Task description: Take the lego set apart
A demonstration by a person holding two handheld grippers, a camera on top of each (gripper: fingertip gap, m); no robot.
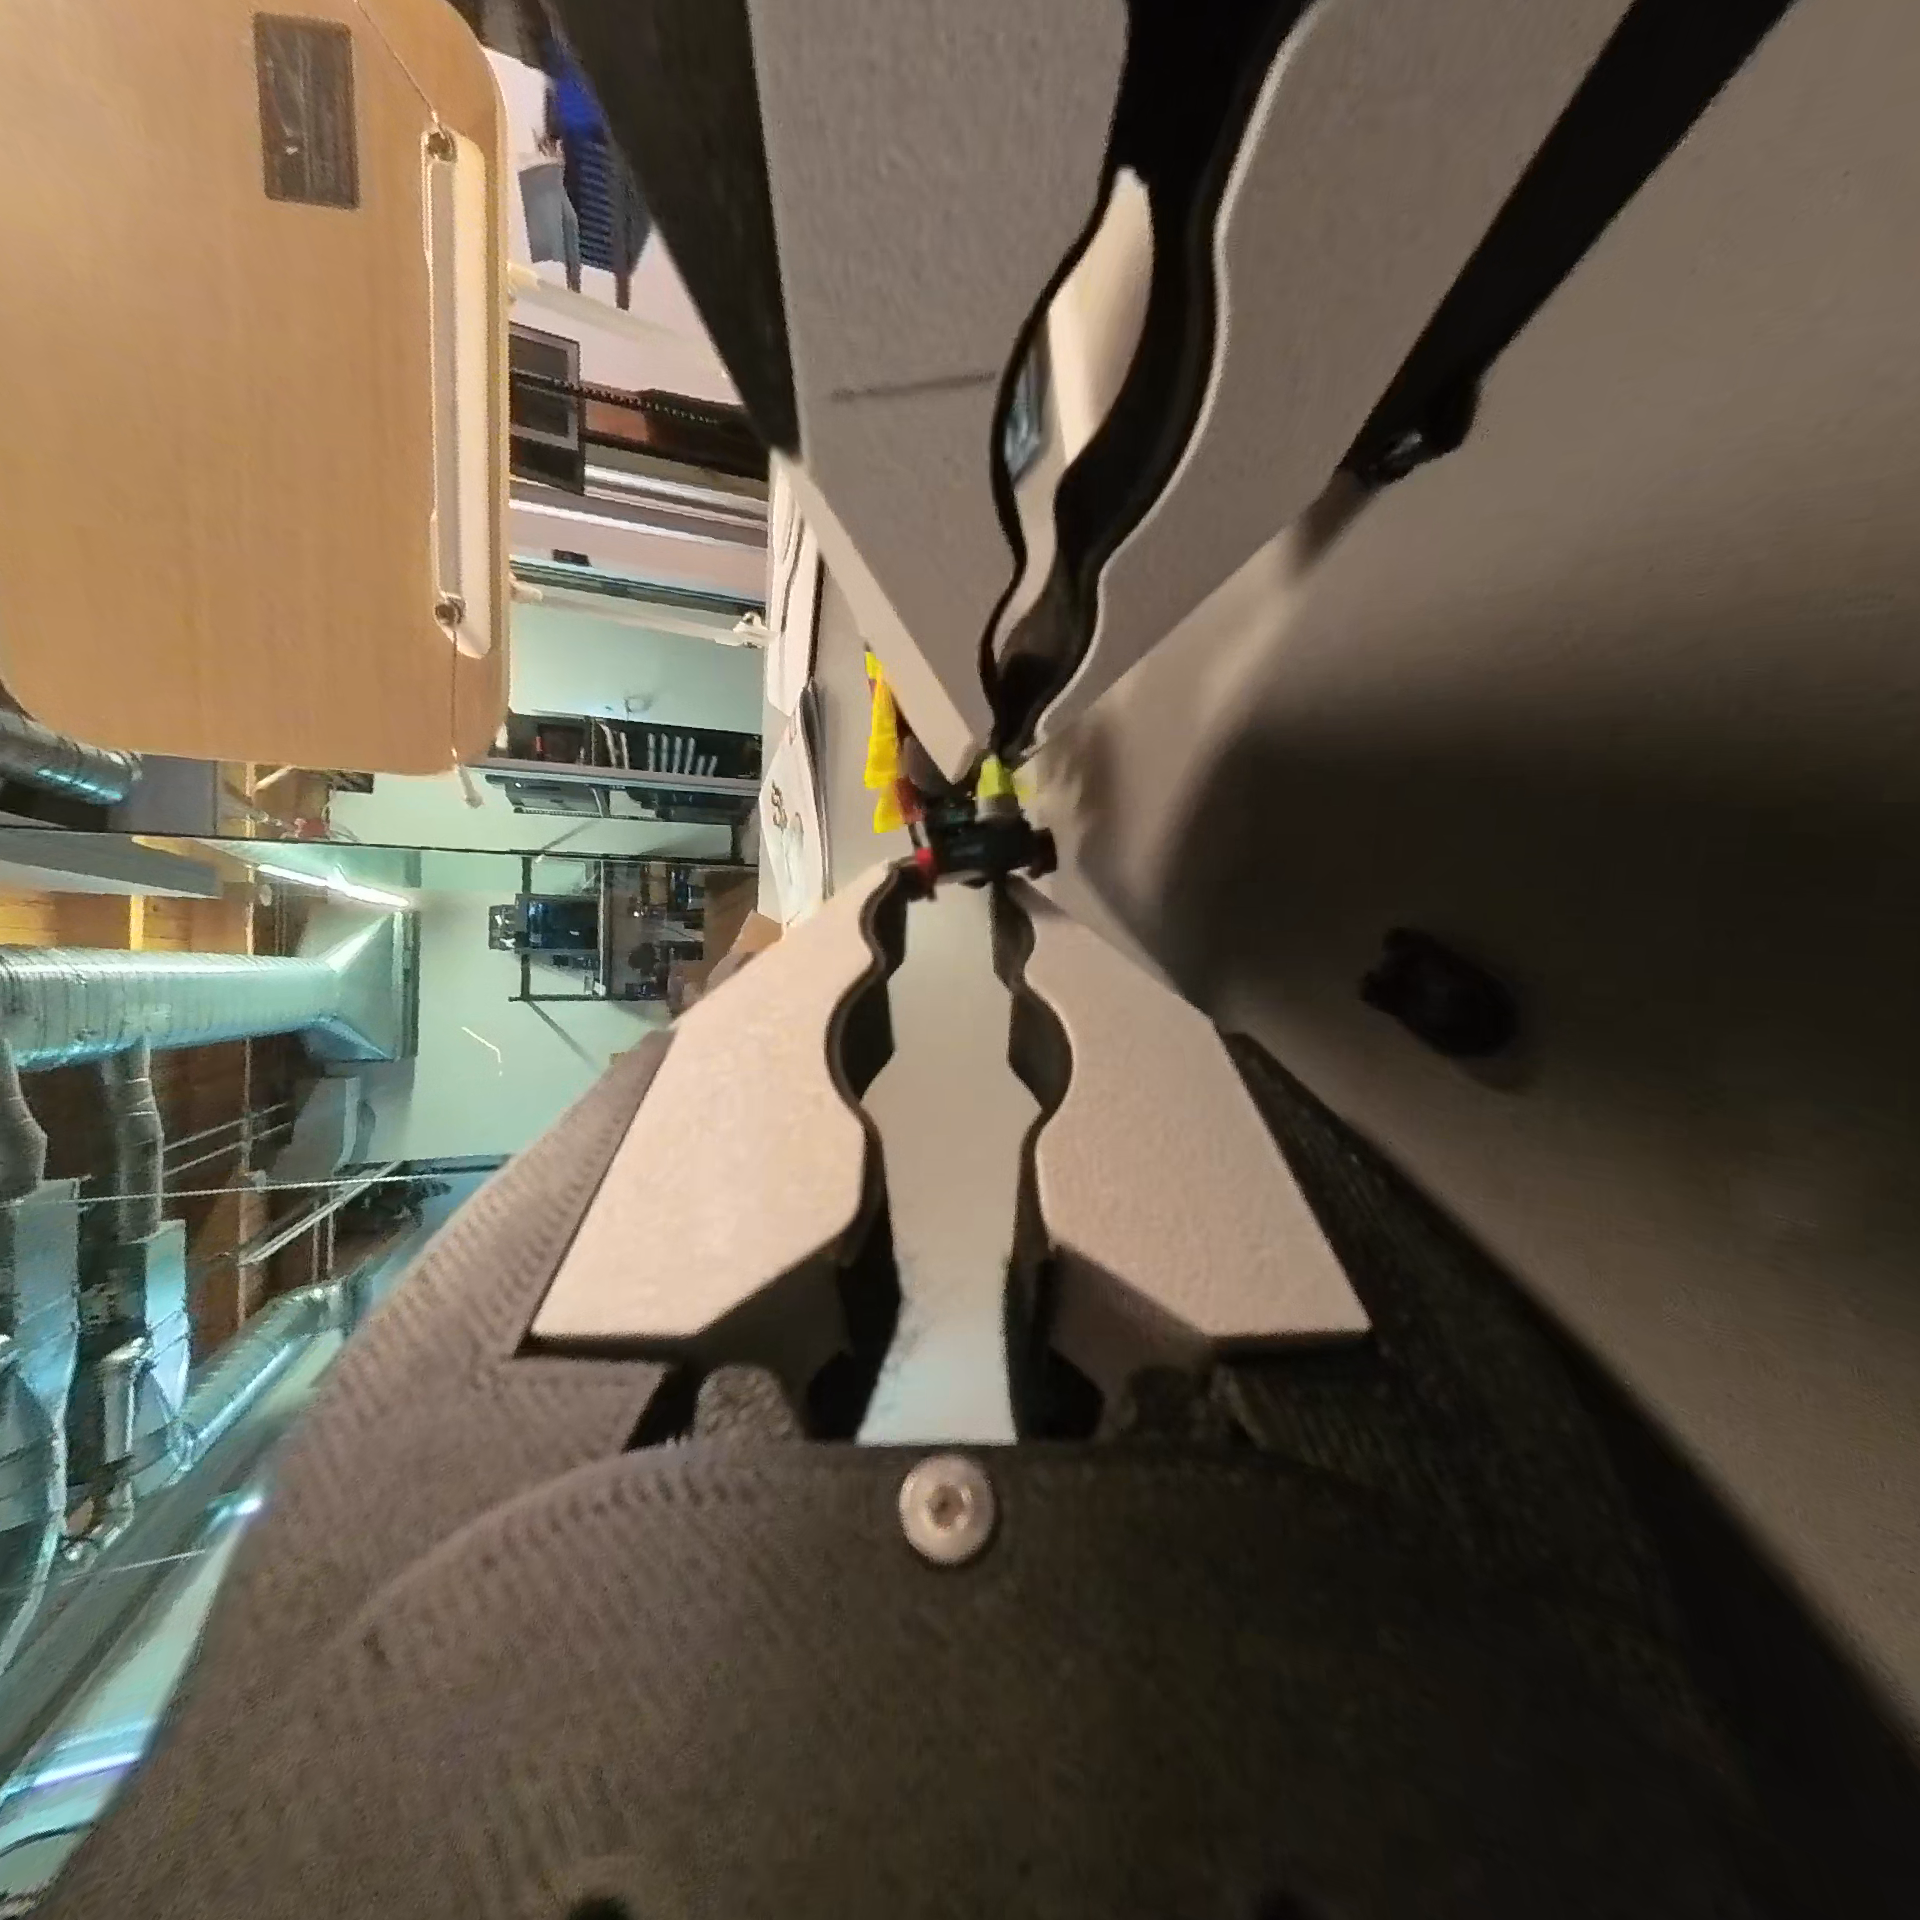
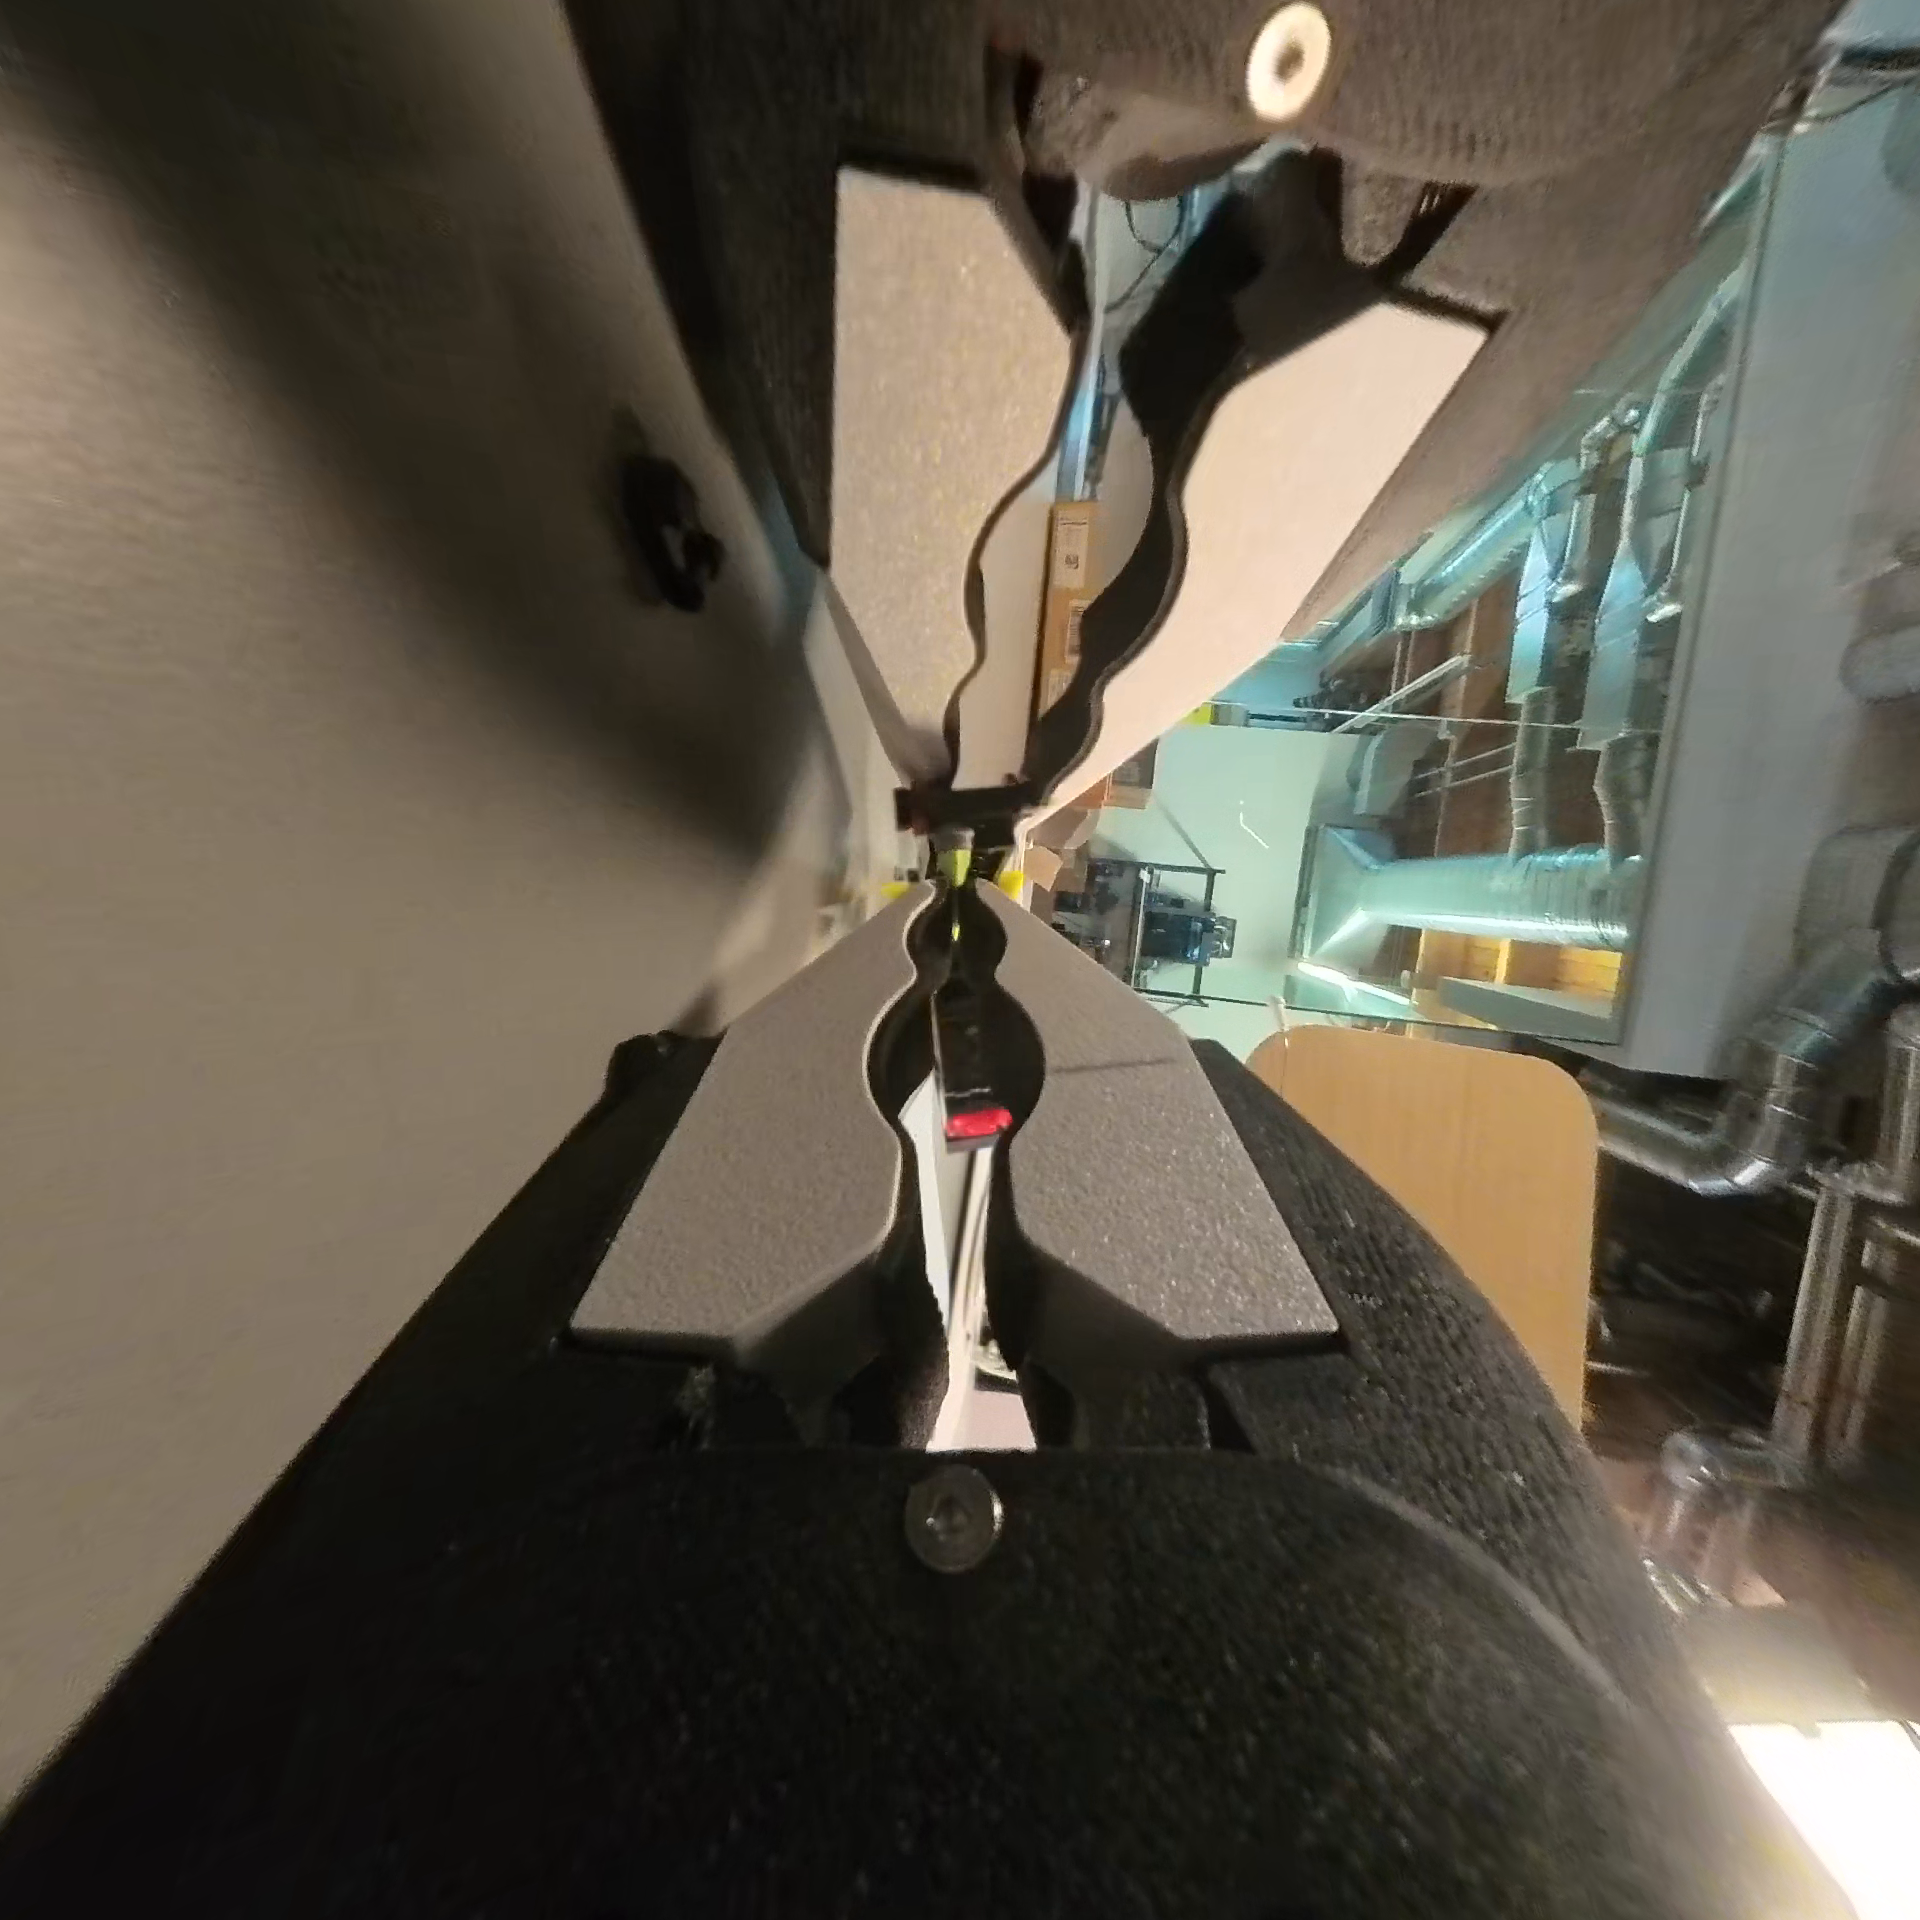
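Observation:
A small lego set is held in the air between both grippers, which meet tip to tip. In the left wrist view my left gripper (image 1: 971,883) is shut on the set's black piece with red ends (image 1: 977,847). A yellow-green piece (image 1: 995,779) sits on its far side, in the tips of the right gripper (image 1: 1000,750), which comes in from the top. In the right wrist view my right gripper (image 2: 951,906) is shut on the yellow-green piece (image 2: 954,868). A black bar with a red end (image 2: 977,1120) lies back between its fingers. The left gripper (image 2: 966,779) holds the black piece (image 2: 966,802).
The views are tilted toward the room. A light wooden board (image 1: 229,374) is at the upper left and also shows in the right wrist view (image 2: 1434,1174). Silver ducts (image 1: 177,997) and shelving (image 1: 613,935) stand far behind. Yellow bits (image 1: 883,748) lie beyond the tips.

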